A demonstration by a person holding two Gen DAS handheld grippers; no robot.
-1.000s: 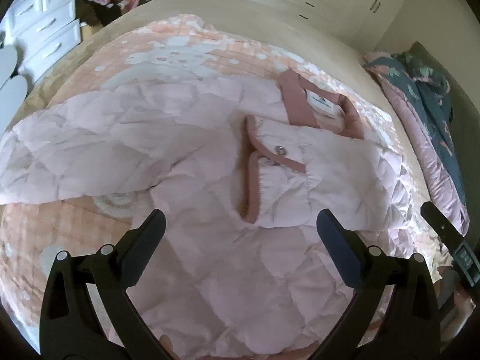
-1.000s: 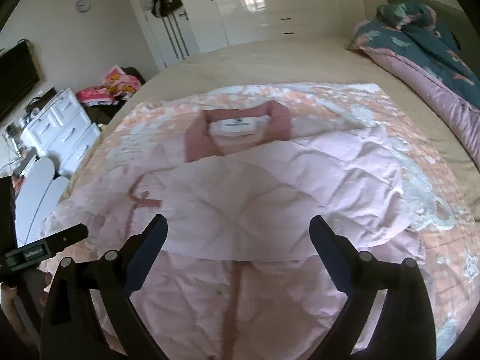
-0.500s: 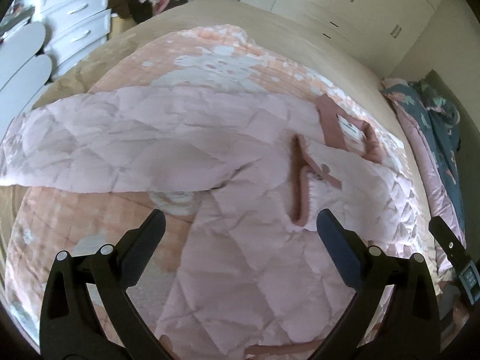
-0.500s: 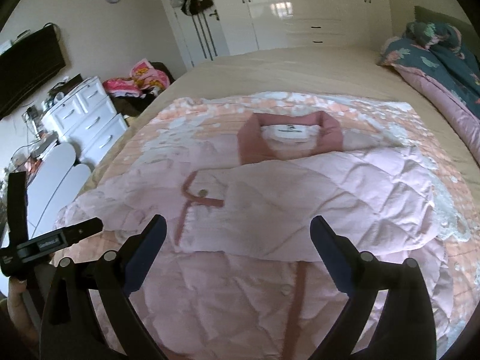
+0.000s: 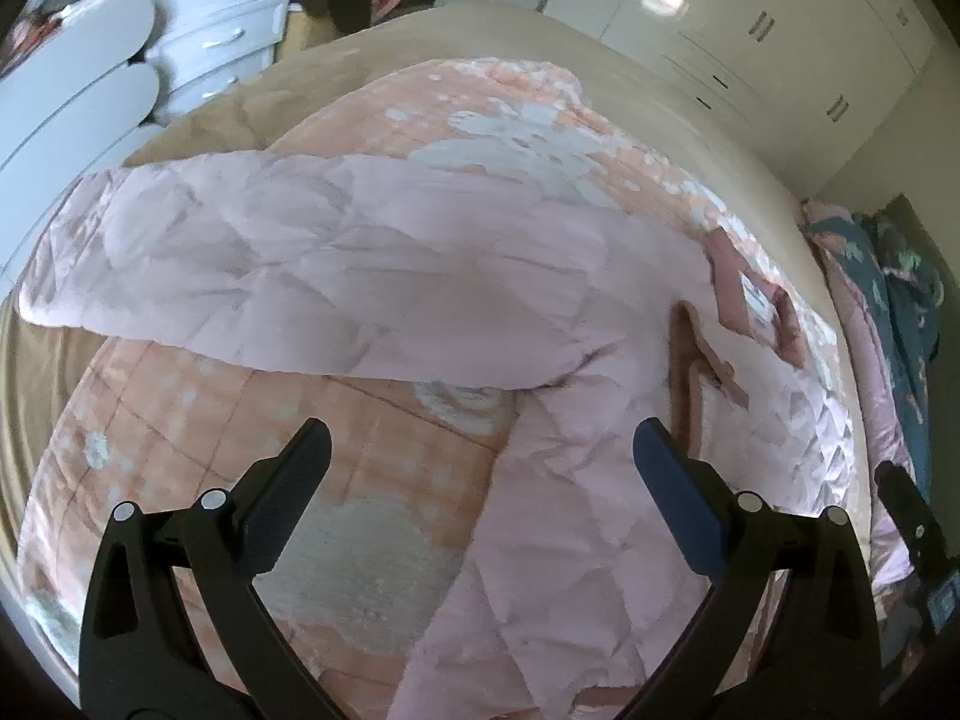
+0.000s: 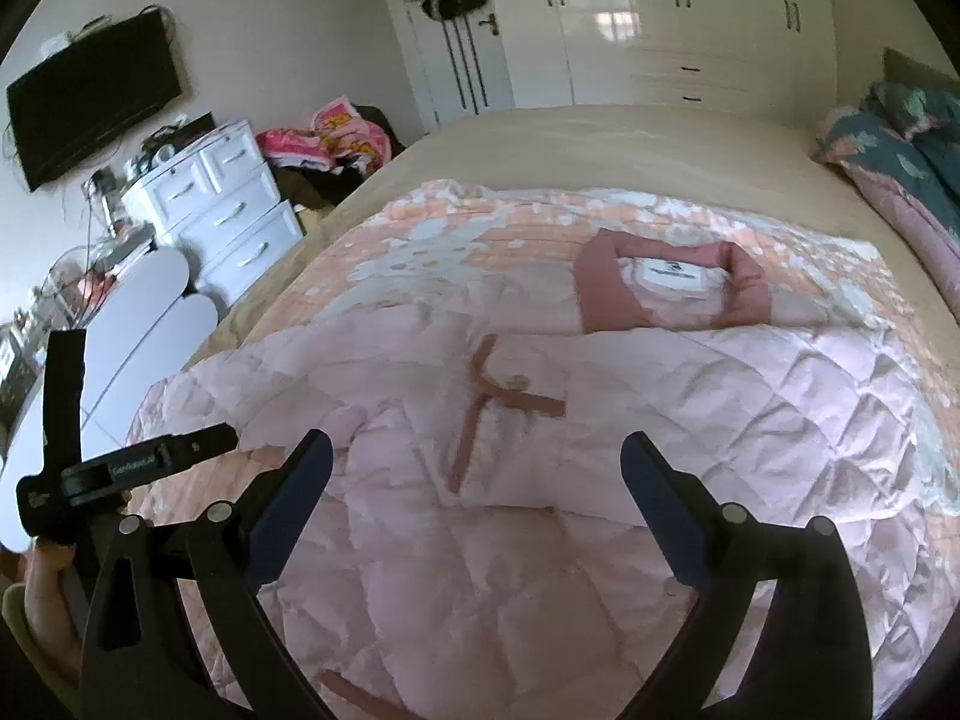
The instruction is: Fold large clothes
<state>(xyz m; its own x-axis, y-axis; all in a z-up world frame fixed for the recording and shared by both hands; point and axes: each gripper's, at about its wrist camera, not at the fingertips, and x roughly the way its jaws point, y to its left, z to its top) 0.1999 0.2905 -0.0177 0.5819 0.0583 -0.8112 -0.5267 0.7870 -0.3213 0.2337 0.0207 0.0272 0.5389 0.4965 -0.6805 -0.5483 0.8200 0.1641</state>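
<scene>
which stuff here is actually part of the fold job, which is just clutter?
Job:
pink quilted coat
its outstretched sleeve
left claw, open
right claw, open

Clutter:
white dresser
wall TV
teal floral bedding

So the bed [image 6: 630, 144] has a beige sheet, with a peach-and-white quilt [image 6: 480, 228] spread over it. The pink puffer coat [image 6: 600, 480] lies flat on that quilt, and a teal floral duvet [image 6: 894, 150] is bunched up right of the quilt.
</scene>
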